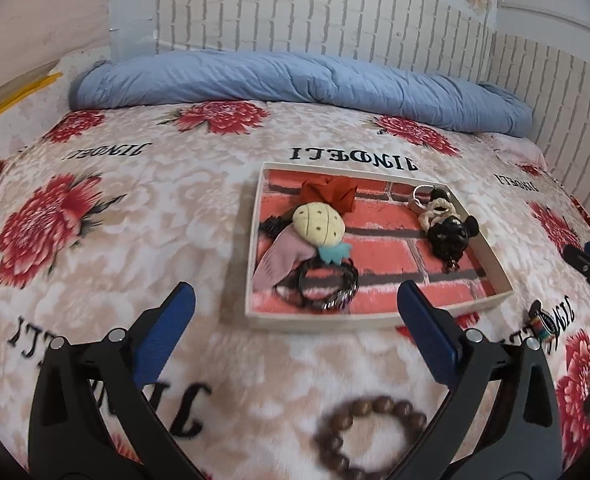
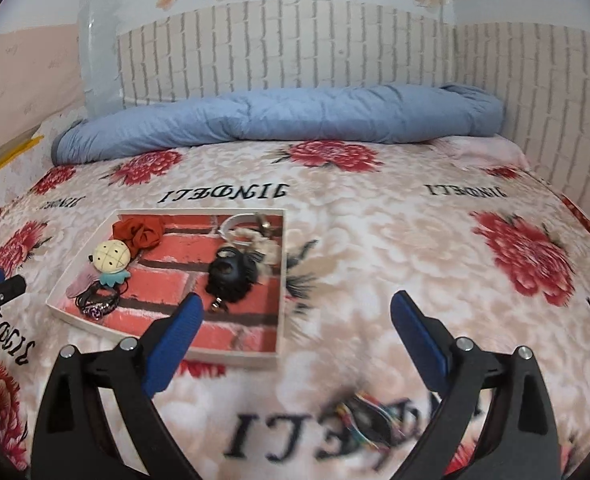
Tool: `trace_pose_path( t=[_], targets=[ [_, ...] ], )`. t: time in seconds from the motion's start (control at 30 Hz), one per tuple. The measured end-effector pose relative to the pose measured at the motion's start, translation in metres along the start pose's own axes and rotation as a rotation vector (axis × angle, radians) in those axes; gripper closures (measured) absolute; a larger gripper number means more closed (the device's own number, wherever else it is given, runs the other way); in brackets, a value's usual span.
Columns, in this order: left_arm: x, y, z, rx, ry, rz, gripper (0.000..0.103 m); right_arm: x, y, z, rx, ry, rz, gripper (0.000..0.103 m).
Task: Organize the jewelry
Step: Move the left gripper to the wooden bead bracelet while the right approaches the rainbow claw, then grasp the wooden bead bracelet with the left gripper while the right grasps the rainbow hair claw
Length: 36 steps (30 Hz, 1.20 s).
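A shallow tray (image 1: 491, 298) is set mid-bed with several trinkets already laid inside it. Two pieces are judged still unsorted: a wooden bead bracelet (image 1: 369, 436) and a multicoloured woven bracelet (image 2: 369, 414), left on the blanket by the bed's near edge. Nothing is gripped; the left gripper (image 1: 295, 320) and right gripper (image 2: 297, 326) are spread wide.

Both wrist views angled down, sharing tray (image 1: 375, 322) on bed (image 1: 215, 208).

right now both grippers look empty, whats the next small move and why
Probably lower the left gripper onto the wooden bead bracelet and close on it. Its jaws stand open with nothing between them, the bracelet lies on the blanket just below, outside the tray. The right gripper could likewise take the multicoloured bracelet.
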<state>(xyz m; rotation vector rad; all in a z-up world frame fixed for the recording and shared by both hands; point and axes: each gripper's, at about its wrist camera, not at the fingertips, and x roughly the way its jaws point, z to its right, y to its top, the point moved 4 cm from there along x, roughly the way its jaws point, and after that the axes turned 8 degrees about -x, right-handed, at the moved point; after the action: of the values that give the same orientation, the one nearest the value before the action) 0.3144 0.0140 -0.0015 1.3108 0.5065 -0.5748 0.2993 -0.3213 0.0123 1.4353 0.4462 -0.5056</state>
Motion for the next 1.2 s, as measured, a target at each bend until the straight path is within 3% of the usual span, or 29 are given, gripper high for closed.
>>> trace_pose_path(
  t=[0.23,0.53,0.87,1.2],
  targets=[
    [-0.022,-0.024,0.002,0.007,0.007,-0.005,0.005,-0.022,-0.032,0.033,0.013,-0.063,-0.026,0.010],
    [-0.016,-0.062,0.000,0.013,0.019,-0.056,0.005,0.001,-0.070,0.062,0.034,-0.115,-0.106,0.010],
    [0.017,-0.096,0.007,0.045,0.028,-0.164,0.005,0.026,-0.089,0.044,-0.068,-0.094,-0.184,0.010],
    [0.026,-0.107,0.008,0.069,0.039,-0.200,0.006,0.046,-0.099,0.039,-0.100,-0.092,-0.249,0.012]
  ],
)
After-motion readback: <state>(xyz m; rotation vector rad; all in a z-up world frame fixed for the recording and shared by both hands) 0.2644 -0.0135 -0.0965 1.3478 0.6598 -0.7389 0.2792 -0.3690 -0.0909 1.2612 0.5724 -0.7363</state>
